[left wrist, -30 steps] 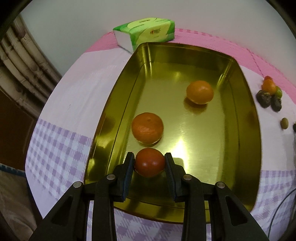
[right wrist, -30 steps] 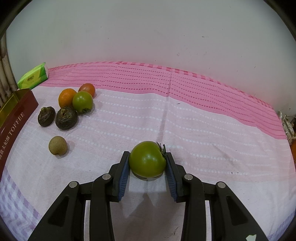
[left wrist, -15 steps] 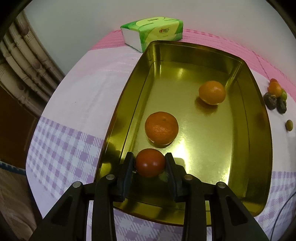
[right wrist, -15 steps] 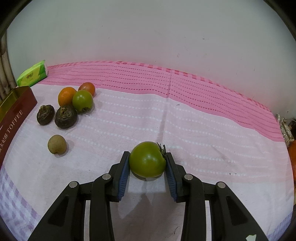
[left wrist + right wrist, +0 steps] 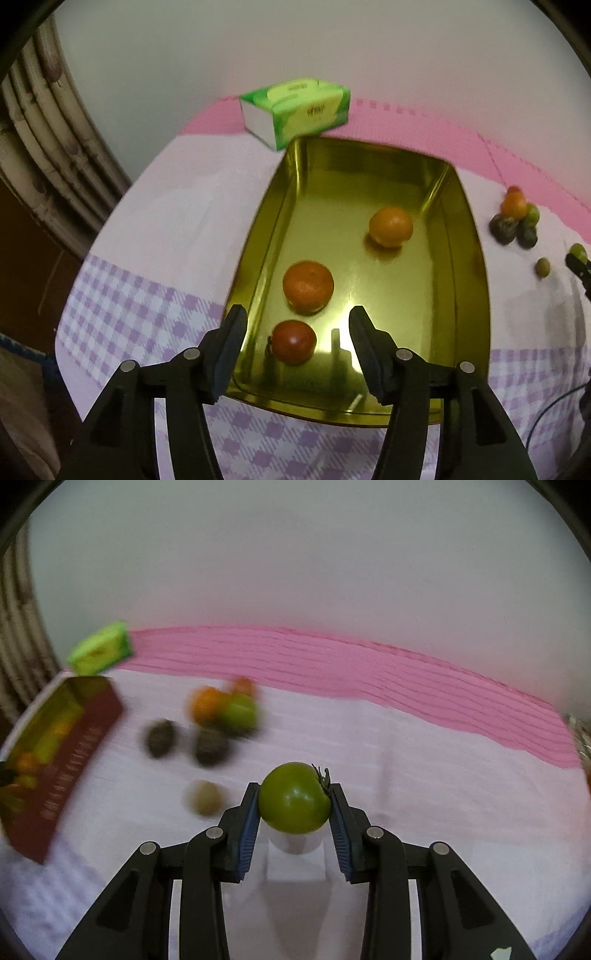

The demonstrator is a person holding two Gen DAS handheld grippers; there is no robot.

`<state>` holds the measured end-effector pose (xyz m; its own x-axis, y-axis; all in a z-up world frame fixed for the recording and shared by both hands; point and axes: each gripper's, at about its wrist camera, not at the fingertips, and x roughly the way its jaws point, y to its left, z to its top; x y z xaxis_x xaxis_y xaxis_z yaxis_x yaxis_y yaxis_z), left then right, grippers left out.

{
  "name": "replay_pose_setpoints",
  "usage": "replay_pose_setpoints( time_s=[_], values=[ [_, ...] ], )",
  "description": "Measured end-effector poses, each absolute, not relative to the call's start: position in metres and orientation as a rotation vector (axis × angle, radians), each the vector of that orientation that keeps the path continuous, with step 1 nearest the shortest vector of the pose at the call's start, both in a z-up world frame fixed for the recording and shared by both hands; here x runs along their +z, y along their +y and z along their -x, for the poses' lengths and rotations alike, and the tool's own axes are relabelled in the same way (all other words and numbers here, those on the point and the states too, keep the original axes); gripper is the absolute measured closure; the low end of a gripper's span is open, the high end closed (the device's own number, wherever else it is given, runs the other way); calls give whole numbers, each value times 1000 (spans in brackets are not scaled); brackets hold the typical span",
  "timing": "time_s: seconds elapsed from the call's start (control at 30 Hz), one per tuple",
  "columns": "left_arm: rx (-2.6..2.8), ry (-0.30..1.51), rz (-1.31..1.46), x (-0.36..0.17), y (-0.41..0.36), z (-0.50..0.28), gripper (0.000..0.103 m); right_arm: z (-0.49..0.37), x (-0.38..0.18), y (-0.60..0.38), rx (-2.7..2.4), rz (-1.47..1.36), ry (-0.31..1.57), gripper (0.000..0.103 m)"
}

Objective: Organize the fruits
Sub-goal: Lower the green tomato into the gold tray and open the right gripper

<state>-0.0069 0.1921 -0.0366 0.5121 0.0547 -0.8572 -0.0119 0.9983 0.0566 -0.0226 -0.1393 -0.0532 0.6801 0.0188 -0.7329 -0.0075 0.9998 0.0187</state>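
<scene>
My left gripper (image 5: 295,325) is open above the near end of a gold tin tray (image 5: 469,280). A red tomato (image 5: 294,342) lies free on the tray floor between the fingers. Two oranges (image 5: 308,286) (image 5: 390,226) lie farther in. My right gripper (image 5: 293,805) is shut on a green tomato (image 5: 294,797), held above the tablecloth. A blurred cluster of loose fruit (image 5: 221,709) lies on the cloth to its left, and also shows in the left wrist view (image 5: 515,219).
A green tissue pack (image 5: 295,109) sits behind the tray against the wall. A small brown fruit (image 5: 205,797) lies near my right gripper. The tray's red side (image 5: 70,771) is at the left of the right wrist view. Curtain folds (image 5: 48,136) hang at the left.
My left gripper has opened and let the red tomato go onto the tray, then drawn back. My right gripper has lifted and swung left with the green tomato.
</scene>
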Motion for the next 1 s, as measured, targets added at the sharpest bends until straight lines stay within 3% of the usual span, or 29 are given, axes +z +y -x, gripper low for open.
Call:
replay_pose_setpoints(
  time_s=[0.5,1.0],
  values=[
    [214,1015,25,-25,260,30,41,13,-26,64,488,136,803,70],
    [215,1043,83,-28,269,29,41,-7,-61,111,496,253,901,69]
  ],
)
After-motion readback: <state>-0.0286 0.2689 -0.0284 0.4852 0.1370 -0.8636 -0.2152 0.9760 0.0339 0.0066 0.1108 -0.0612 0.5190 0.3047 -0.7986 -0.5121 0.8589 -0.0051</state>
